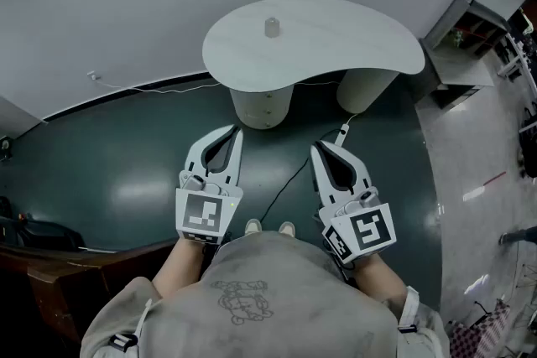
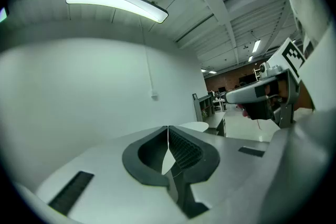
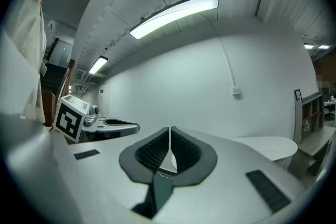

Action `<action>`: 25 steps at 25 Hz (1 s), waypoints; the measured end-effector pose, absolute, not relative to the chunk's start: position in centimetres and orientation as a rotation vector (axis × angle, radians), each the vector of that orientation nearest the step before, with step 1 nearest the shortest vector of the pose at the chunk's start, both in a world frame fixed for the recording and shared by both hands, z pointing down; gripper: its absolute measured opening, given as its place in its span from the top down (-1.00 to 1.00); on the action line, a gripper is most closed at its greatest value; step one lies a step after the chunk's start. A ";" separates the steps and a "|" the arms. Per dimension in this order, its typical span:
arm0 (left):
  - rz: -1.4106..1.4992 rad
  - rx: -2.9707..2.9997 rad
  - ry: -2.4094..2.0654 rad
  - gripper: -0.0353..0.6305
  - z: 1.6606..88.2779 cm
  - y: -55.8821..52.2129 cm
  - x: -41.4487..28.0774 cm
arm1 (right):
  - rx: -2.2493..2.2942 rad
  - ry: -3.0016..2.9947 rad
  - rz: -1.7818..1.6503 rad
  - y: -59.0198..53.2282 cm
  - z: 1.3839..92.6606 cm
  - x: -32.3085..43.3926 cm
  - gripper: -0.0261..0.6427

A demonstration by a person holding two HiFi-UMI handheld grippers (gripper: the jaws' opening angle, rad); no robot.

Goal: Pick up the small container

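The small container [image 1: 272, 28] is a little grey cylinder standing upright near the far middle of a white kidney-shaped table [image 1: 336, 46]. Both grippers hang side by side in front of the person, short of the table's near edge and well apart from the container. My left gripper [image 1: 236, 130] has its jaws shut with nothing between them, as the left gripper view also shows [image 2: 168, 129]. My right gripper [image 1: 316, 147] is shut and empty too [image 3: 170, 129]. In the gripper views I see the table top [image 2: 195, 126] [image 3: 269, 145], but cannot make out the container.
The table rests on two pale round pedestals [image 1: 262, 105] [image 1: 366, 88] on a dark green floor. A thin cable [image 1: 285, 180] runs across the floor between the grippers. A white wall stands behind the table. Shelving [image 1: 470, 12] is at the right, dark furniture [image 1: 33, 243] at the lower left.
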State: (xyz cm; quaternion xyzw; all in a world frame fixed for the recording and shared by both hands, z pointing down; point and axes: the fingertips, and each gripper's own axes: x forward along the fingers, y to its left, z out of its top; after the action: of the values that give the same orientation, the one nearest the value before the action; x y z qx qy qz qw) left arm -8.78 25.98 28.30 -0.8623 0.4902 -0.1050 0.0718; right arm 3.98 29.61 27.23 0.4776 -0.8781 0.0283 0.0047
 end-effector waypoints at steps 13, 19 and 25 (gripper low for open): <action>-0.329 -2.598 1.501 0.84 28.9 26.6 -7.6 | 1.497 -2.766 0.102 29.7 27.6 5.7 0.82; -0.357 -2.583 1.501 0.84 29.0 26.8 -5.8 | 1.447 -2.788 0.105 29.9 28.1 7.0 0.82; -0.379 -2.560 1.512 0.84 29.4 27.2 -3.6 | 1.398 -2.811 0.102 29.9 28.7 8.9 0.82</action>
State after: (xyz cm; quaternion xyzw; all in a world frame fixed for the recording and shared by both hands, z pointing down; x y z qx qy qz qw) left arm -3.63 27.21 29.38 -0.8520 0.5030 -0.1260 0.0721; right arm 8.87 29.91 28.66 0.4450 -0.8949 0.0324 0.0005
